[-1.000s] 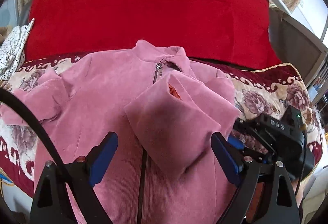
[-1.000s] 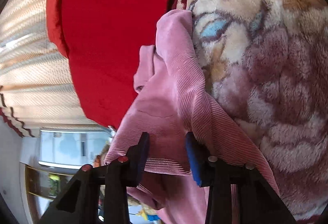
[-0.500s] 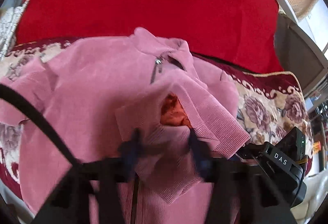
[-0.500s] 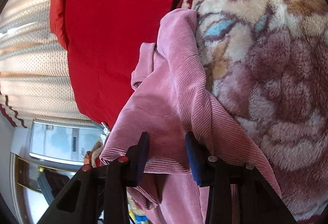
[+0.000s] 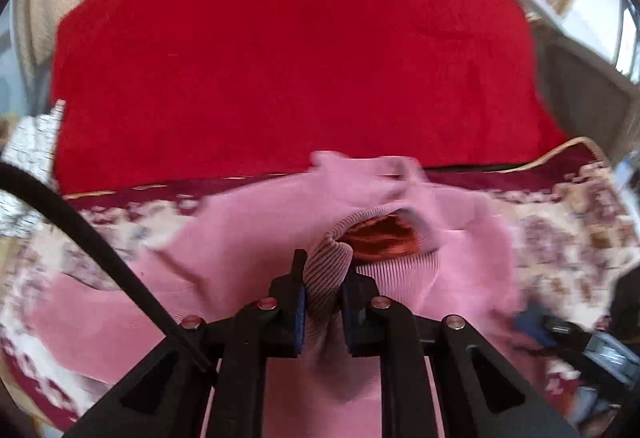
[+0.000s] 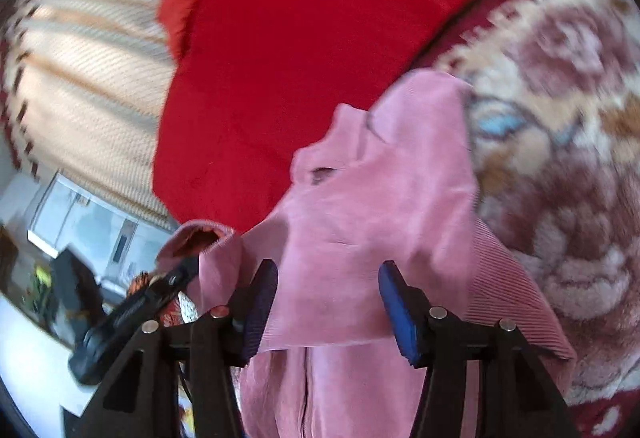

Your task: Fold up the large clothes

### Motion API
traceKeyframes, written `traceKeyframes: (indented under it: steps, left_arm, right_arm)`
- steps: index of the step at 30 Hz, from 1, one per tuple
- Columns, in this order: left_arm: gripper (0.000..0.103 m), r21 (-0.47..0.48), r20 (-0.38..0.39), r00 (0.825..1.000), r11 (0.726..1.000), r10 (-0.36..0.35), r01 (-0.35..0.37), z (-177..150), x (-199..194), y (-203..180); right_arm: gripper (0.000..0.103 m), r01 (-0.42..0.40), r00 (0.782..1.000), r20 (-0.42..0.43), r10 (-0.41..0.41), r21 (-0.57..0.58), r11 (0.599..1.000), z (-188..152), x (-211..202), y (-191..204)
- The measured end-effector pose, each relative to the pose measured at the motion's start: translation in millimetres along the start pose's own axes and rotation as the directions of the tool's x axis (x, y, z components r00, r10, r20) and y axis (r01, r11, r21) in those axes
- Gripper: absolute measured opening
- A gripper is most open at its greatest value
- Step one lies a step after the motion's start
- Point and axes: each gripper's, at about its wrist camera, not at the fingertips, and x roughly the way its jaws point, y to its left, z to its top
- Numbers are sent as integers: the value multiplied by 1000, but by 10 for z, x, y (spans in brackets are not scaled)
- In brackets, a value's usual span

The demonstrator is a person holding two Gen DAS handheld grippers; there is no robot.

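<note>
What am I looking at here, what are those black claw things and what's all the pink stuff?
Those black claws are two hand-held grippers; a person holds one in each hand, and each carries a camera that looks along its fingers. One picture comes from each. A pink corduroy jacket lies on a flowered blanket, with a red cushion behind. The left gripper is shut on the jacket's sleeve cuff, where orange lining shows. The right gripper is open around a fold of the jacket without pinching it.
</note>
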Motion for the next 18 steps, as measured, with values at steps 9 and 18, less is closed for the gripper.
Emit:
traceKeyframes:
  steps: [9, 18]
  left_arm:
    - [57, -137, -54, 991, 982, 122, -128, -319, 0, 834]
    - [68, -157, -152, 986, 983, 66, -90, -694, 242, 757]
  right_arm:
    - [57, 34, 995, -85, -42, -87, 996, -151, 171, 162]
    - [58, 149, 977, -144, -160, -84, 985, -195, 421, 38]
